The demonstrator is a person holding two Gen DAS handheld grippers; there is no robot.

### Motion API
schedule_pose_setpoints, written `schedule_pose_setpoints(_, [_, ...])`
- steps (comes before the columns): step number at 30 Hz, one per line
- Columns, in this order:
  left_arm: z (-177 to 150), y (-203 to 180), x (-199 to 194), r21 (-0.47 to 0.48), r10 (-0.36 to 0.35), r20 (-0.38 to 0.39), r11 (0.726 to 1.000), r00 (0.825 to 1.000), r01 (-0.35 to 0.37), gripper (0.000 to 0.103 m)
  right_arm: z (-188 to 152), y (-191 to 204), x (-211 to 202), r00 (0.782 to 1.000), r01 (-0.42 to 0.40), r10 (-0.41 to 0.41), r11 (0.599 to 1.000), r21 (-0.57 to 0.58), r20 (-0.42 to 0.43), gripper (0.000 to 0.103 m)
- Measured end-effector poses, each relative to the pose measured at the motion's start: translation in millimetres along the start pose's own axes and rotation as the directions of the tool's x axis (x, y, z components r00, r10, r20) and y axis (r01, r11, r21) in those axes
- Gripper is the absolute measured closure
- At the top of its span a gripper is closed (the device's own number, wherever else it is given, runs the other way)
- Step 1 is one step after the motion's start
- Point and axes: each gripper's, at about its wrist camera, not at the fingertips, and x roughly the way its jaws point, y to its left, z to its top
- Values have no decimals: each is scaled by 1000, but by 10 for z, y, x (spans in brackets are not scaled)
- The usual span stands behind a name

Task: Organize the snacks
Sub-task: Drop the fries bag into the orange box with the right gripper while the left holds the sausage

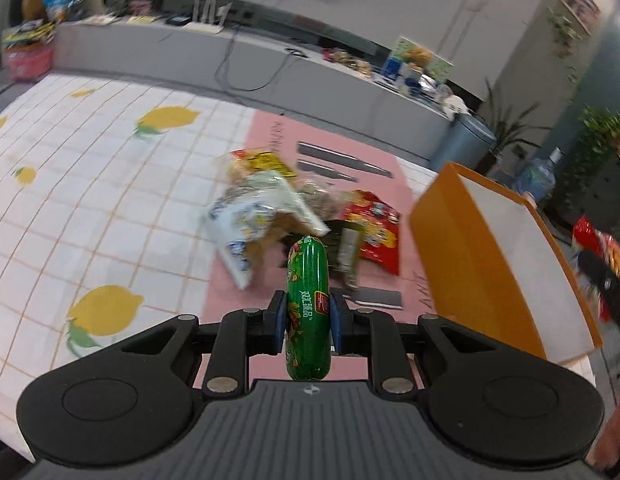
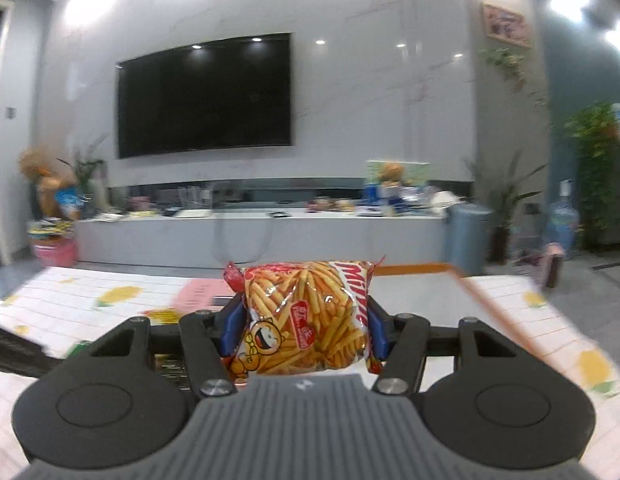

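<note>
My left gripper [image 1: 308, 322] is shut on a green sausage stick [image 1: 308, 304], held lengthwise above the pink mat [image 1: 270, 136]. Beyond it lies a heap of snacks: a white bag [image 1: 254, 216], a yellow-labelled pack [image 1: 258, 162] and a red bag [image 1: 375, 228]. An orange box [image 1: 505, 264] with a white inside stands to the right of the heap. My right gripper [image 2: 306, 326] is shut on a red bag of fries-shaped snacks [image 2: 306, 316], lifted above the table. The orange box's rim [image 2: 489, 308] shows blurred behind and to the right of that bag.
A lemon-print tablecloth [image 1: 90, 200] covers the table. Behind it run a grey TV bench [image 2: 250, 236] with clutter and a wall-mounted TV [image 2: 204, 96]. A grey bin [image 2: 467, 236], potted plants [image 2: 593, 160] and a water jug [image 2: 563, 220] stand at the right. My right gripper shows blurred at the right edge [image 1: 601, 272].
</note>
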Motion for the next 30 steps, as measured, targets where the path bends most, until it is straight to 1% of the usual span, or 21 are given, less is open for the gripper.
schedule_pose_setpoints(1, [-15,-49,7,12,-1,1,1000,1000,1,79,6,-64,3,1000,24,-24,1000,-17,-2,45])
schedule_pose_setpoints(5, [-61,-215,57,49,-15,-3,999,1000,15,79,4,-339,71,994,89,-91,996,-23,-63,45])
schedule_pose_setpoints(7, [-80,-288,83,59,-25,-14,998,1000,25,79,-8,-437,152,986,132,-134,991,-25,-96,45])
schedule_pose_setpoints(9, [-104,-346,85,65,-53,-31,996,998,55,79,-12,-512,243,979,155,-158,987,-29,-128,45])
schedule_pose_setpoints(11, [-137,-414,61,85,-71,-26,994,997,73,79,-22,-587,322,971,173,-174,985,-22,-167,45])
schedule_pose_setpoints(17, [-236,-616,41,158,-77,-10,984,997,78,79,-105,-722,508,945,171,-164,985,-2,-281,45])
schedule_pose_setpoints(20, [-266,-667,12,179,-82,-4,981,997,81,79,-135,-829,576,926,207,-187,978,27,-327,45])
schedule_pose_setpoints(22, [-274,-683,-11,191,-77,10,979,997,74,79,-182,-835,595,916,216,-191,976,32,-353,45])
schedule_pose_setpoints(27, [-263,-696,-60,192,-91,19,978,996,85,79,-236,-835,676,892,255,-233,967,7,-388,44])
schedule_pose_setpoints(30, [-275,-704,-75,201,-99,20,975,995,93,79,-249,-859,723,884,259,-221,965,39,-412,44])
